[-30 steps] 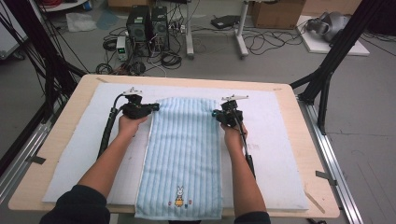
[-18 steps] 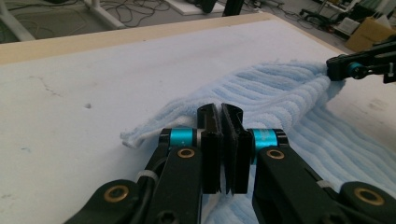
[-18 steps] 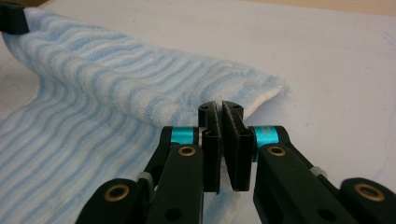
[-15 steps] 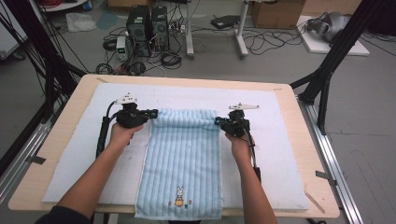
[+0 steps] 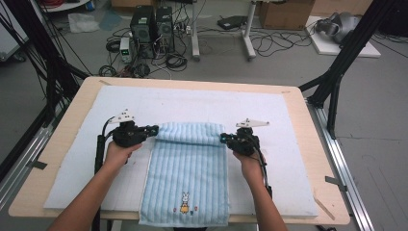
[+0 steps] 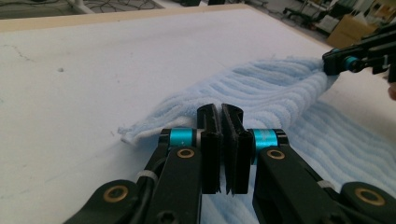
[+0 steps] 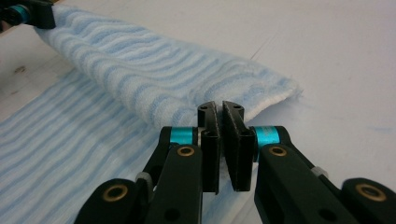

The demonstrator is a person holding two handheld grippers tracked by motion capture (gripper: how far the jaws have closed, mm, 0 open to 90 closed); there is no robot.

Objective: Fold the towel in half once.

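A light blue striped towel (image 5: 185,173) with a small rabbit picture (image 5: 184,202) lies lengthwise on the white mat (image 5: 192,103), its near end hanging over the table's front edge. Its far end is lifted and curled back toward the person as a rolled fold (image 5: 190,134). My left gripper (image 5: 153,129) is shut on the fold's left corner, and my right gripper (image 5: 224,138) is shut on its right corner. In the left gripper view the jaws (image 6: 220,112) pinch the towel (image 6: 271,88) edge. In the right gripper view the jaws (image 7: 220,109) pinch the towel (image 7: 154,79) corner.
The mat covers most of the wooden table (image 5: 308,144). Black frame posts (image 5: 337,82) stand at both sides. Beyond the far edge, computer towers (image 5: 151,24), cables and boxes sit on the floor.
Both grippers have drawn the towel's far end toward the person, so the fold line now lies nearer the towel's middle. The jaws have stayed shut.
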